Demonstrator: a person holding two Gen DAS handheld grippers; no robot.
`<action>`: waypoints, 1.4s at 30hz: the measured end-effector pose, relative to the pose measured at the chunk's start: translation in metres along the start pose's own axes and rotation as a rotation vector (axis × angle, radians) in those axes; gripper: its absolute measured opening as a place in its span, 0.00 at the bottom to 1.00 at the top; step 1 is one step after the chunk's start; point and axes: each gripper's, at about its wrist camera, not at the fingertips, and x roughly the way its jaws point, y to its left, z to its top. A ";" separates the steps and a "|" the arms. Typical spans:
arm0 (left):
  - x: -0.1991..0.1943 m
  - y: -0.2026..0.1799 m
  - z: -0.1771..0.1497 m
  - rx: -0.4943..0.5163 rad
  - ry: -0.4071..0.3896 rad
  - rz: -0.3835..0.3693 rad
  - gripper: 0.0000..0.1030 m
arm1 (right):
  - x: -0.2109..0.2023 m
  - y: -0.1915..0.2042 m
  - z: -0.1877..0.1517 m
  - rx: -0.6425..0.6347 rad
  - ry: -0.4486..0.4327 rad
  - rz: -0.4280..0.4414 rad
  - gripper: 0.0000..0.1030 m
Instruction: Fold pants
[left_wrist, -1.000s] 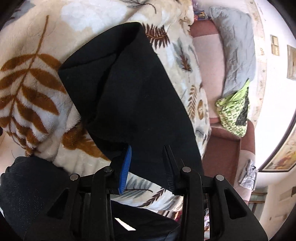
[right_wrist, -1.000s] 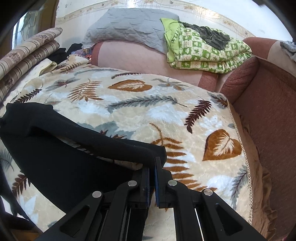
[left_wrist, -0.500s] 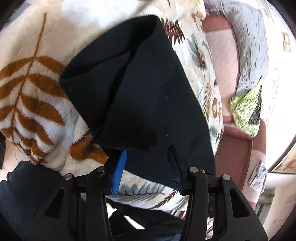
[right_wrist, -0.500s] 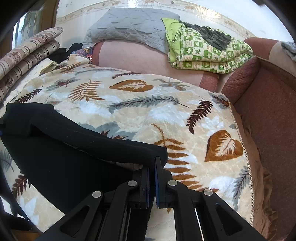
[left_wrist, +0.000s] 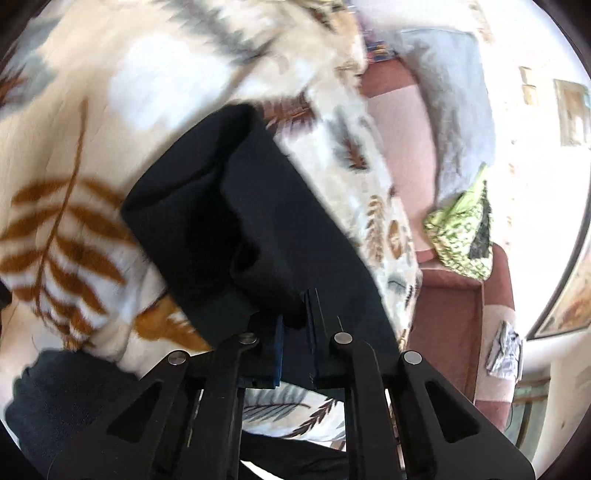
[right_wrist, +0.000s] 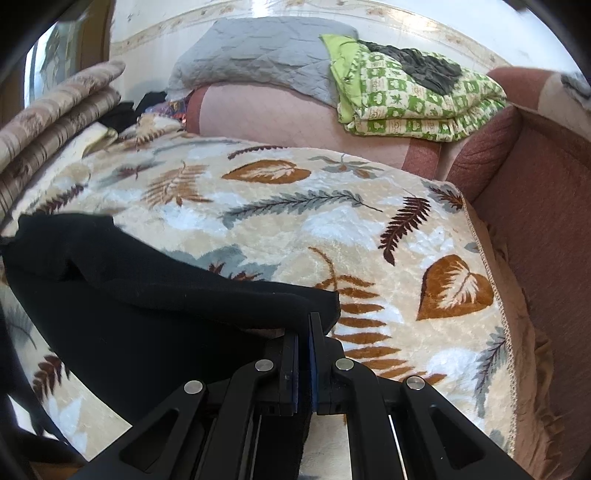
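left gripper (left_wrist: 295, 332): jaws nearly closed, pinching a bunched fold of the black pants (left_wrist: 258, 221) between the blue pads. Frame is motion-blurred, but cloth clearly sits in the gap.
right gripper (right_wrist: 303, 332): jaws pressed together with only a thin slit between the pads, clamped on a corner edge of the pants (right_wrist: 147, 295).
pants, left wrist view: dark fabric runs up and away from the fingers, doubled over itself, one layer lying on another (layer edges hard to separate, all black).
pants, right wrist view: a folded band stretches from the fingers off to the left edge of the frame, lifted slightly above a wider dark panel that lies flat below it.
support: pants rest on a cream blanket (right_wrist: 295, 221) printed with brown and grey leaves and ferns; the blanket covers a sofa seat.
blanket edge: beaded trim at the right, hanging over the reddish-brown sofa (right_wrist: 535, 221).
sofa back: pink panel behind the blanket, arm at the right.
far, on the sofa back: grey quilted pad (right_wrist: 258, 55), and beside it a folded green patterned quilt (right_wrist: 406, 103) with a dark grey cloth (right_wrist: 424, 66) on top.
far left: stacked striped cushions (right_wrist: 48, 122).
wall (left wrist view): picture frame (left_wrist: 572, 107), blurred.
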 end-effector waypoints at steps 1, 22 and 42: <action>-0.004 -0.003 0.006 0.003 -0.023 -0.021 0.08 | 0.000 -0.003 0.000 0.018 -0.003 0.004 0.04; 0.103 -0.037 0.156 0.095 -0.222 0.028 0.08 | 0.090 -0.015 0.068 0.158 0.025 -0.055 0.04; 0.096 -0.049 0.122 0.115 -0.270 -0.046 0.37 | 0.095 -0.093 0.053 0.707 -0.079 0.264 0.32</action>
